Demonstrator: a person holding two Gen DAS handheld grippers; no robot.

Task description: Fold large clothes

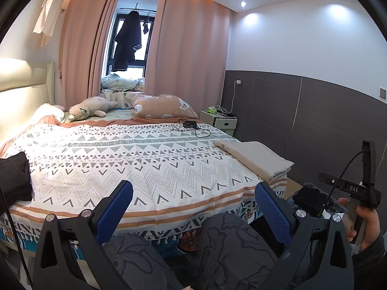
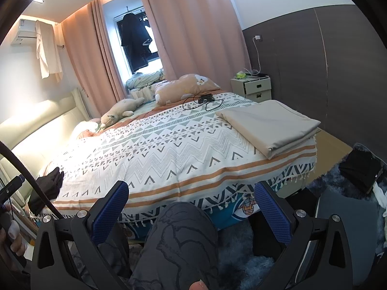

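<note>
A folded beige cloth (image 1: 256,160) (image 2: 271,125) lies flat on the right near corner of the patterned bedspread (image 1: 135,159) (image 2: 164,149). A dark garment (image 1: 14,176) (image 2: 48,188) sits bunched at the bed's left edge. My left gripper (image 1: 193,207) is open and holds nothing; it hovers in front of the bed's foot, above a person's knees in grey printed trousers (image 1: 229,246). My right gripper (image 2: 191,207) is open and bare too, over one knee (image 2: 181,236). A hand (image 1: 362,224) holds the other gripper's handle at the right of the left wrist view.
A plush toy (image 1: 89,108) and a pink pillow (image 1: 164,106) lie near the headboard. A black device with cables (image 1: 191,125) rests mid-bed. A white nightstand (image 2: 256,88) stands by the dark wall. Dark items (image 2: 360,171) lie on a blue rug at the right.
</note>
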